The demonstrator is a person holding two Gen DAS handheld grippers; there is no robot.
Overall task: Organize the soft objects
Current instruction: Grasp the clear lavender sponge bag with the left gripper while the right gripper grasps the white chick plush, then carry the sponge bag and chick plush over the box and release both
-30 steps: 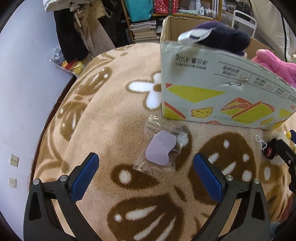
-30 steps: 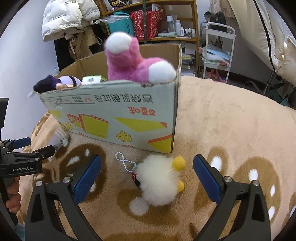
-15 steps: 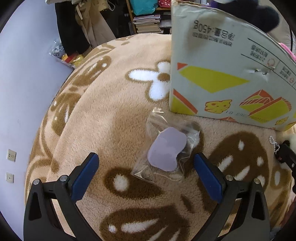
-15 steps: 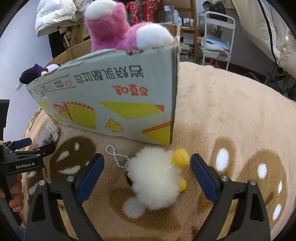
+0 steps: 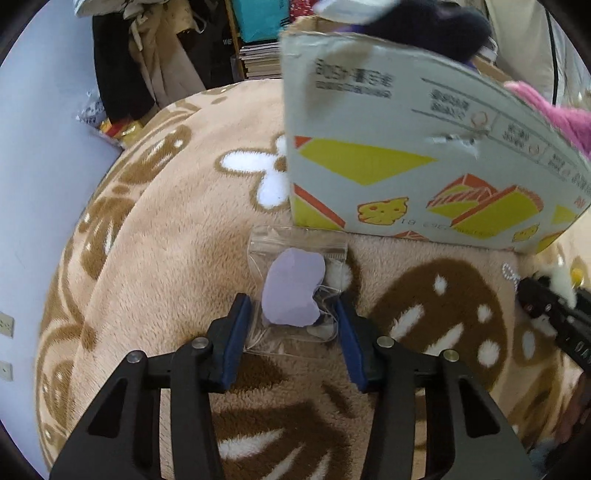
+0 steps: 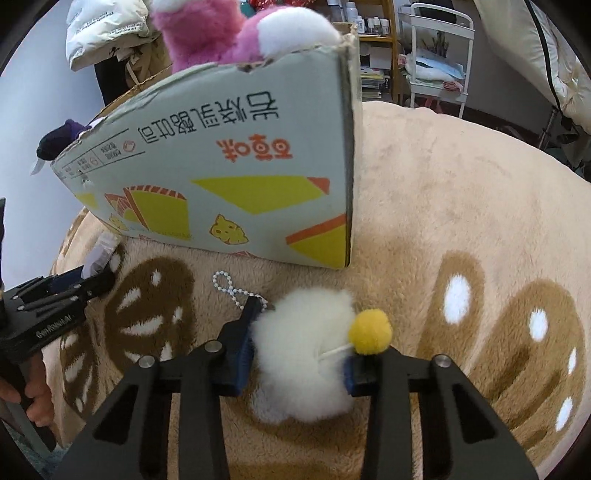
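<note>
A clear plastic bag (image 5: 295, 240) holding a flat lilac soft piece (image 5: 291, 284) lies on the blanket, and my left gripper (image 5: 291, 306) is shut on it. In the right wrist view a white fluffy toy (image 6: 295, 354) with a yellow pompom (image 6: 370, 330) and a bead chain (image 6: 229, 288) sits between my right gripper's (image 6: 303, 332) jaws. They are closing and the pads press into the fluff. A printed cardboard box (image 6: 240, 166) stands just behind, with a pink plush (image 6: 221, 33) and a dark purple plush (image 5: 436, 22) in it.
A tan blanket (image 5: 166, 240) with brown and white patterns covers the bed. A pale wall runs along the left. Hanging clothes (image 5: 147, 55), bookshelves and a white cart (image 6: 439, 44) stand behind. A hand (image 6: 33, 398) holds the left gripper's handle.
Both grippers went from wide open to closed: the left onto the bagged lilac piece, the right onto the white fluffy toy. Both dipped closer to the blanket.
</note>
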